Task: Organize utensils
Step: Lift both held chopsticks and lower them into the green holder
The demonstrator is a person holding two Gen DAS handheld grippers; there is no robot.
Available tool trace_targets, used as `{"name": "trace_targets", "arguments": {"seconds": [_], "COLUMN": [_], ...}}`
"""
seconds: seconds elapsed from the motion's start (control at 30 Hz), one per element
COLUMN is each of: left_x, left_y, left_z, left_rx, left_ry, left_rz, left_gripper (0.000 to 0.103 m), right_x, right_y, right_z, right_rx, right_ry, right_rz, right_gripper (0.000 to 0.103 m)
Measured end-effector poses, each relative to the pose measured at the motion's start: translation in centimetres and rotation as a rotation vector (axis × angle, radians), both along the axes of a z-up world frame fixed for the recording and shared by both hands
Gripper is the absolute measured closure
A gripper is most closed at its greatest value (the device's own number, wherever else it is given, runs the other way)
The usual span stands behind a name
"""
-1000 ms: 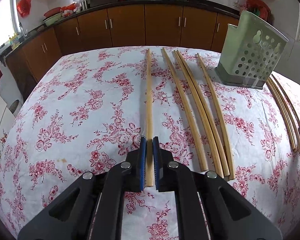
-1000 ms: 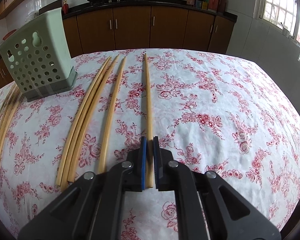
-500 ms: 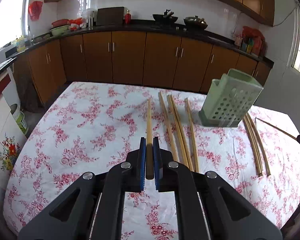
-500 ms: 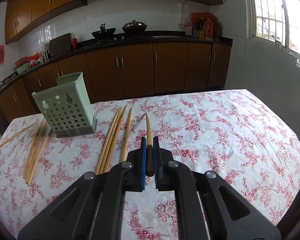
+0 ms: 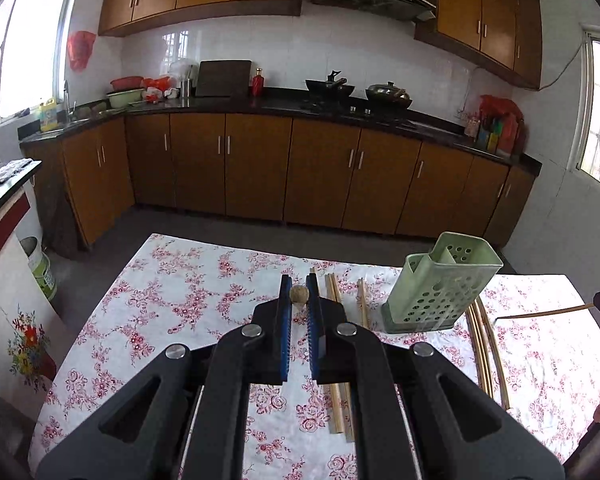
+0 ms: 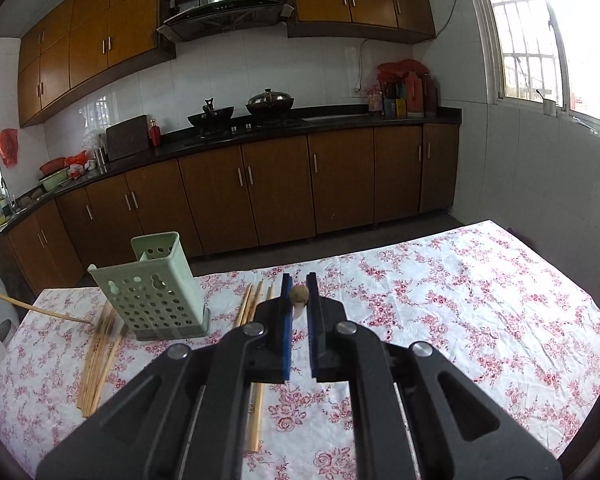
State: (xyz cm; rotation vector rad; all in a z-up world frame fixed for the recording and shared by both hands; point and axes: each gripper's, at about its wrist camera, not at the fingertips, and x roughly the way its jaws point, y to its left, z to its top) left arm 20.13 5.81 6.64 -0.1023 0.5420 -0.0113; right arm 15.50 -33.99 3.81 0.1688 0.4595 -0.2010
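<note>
The table under its flowered cloth spreads below me, the green holder upright on it. My left jaws are clamped on one chopstick, seen end-on; my right jaws grip another chopstick the same way, both lifted clear of the cloth. I judge the risk is a long stick swinging into the holder's rim and tipping it, or slipping in so narrow a pinch. Loose chopsticks lie beside the holder, and another bundle on its far side, crowding the approach.
</note>
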Motion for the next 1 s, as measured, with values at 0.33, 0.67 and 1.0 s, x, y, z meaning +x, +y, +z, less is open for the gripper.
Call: {"name": "trace_targets", "arguments": {"seconds": [0.33, 0.67, 1.0], "left_x": [1.4, 2.1, 3.8], "left_y": [0.2, -2.7, -7.5], "left_z": [3.3, 11.4, 12.3], "left_rx": [0.002, -0.065, -0.081], "left_ry": [-0.045, -0.18, -0.184], "left_rz": [0.001, -0.095, -0.183], "left_gripper": [0.096, 0.096, 0.096], "right_x": [1.8, 3.0, 7.2], "right_y": [0.3, 1.1, 4.2], "right_z": [3.7, 13.0, 15.0], "right_rx": [0.009, 0.147, 0.112], "right_ry": [-0.055, -0.265, -0.355], "right_rz": [0.029, 0.129, 0.139], "right_gripper": [0.096, 0.096, 0.096]}}
